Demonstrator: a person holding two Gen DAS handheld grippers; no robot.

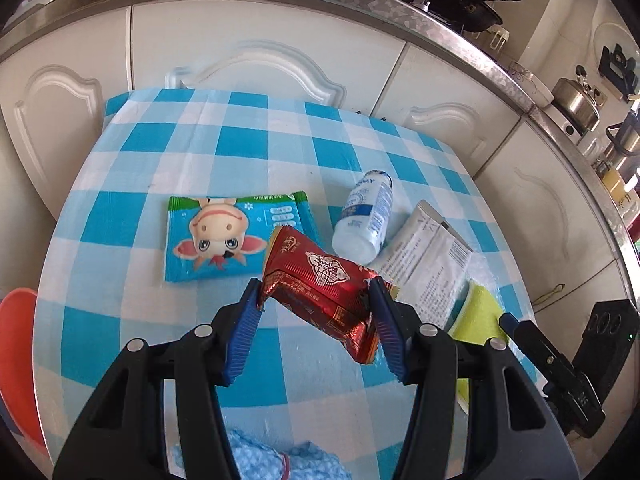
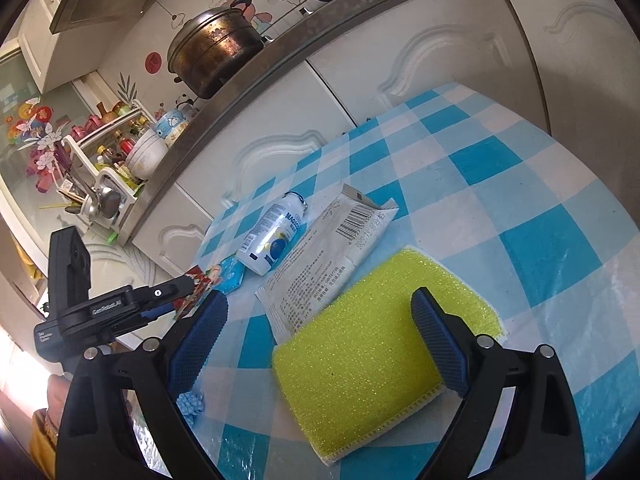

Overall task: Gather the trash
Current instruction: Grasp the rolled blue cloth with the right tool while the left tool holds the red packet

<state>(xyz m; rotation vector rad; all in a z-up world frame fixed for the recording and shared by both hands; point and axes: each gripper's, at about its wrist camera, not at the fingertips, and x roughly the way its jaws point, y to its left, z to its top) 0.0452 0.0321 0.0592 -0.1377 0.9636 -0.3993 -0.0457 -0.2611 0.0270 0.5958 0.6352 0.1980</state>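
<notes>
Left wrist view: your left tongs (image 1: 314, 294) grip the red wrapper (image 1: 320, 280) by its two ends, lifted above the table (image 1: 280, 148). It's light, crinkly foil, likely slippery, so keep pinching the sealed edges. Your right tongs (image 2: 320, 336) hang open over the yellow sponge (image 2: 376, 344). The bottle (image 1: 366, 216), white packet (image 1: 424, 256) and blue packet (image 1: 232, 236) lie farther off on the checked cloth, below kitchen cabinets (image 1: 256, 48).

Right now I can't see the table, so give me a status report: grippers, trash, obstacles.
Left gripper shut on red wrapper, lifted. Right gripper open above yellow sponge. White bottle, white sachet, blue packet lying on the table. Nothing blocking.
</notes>
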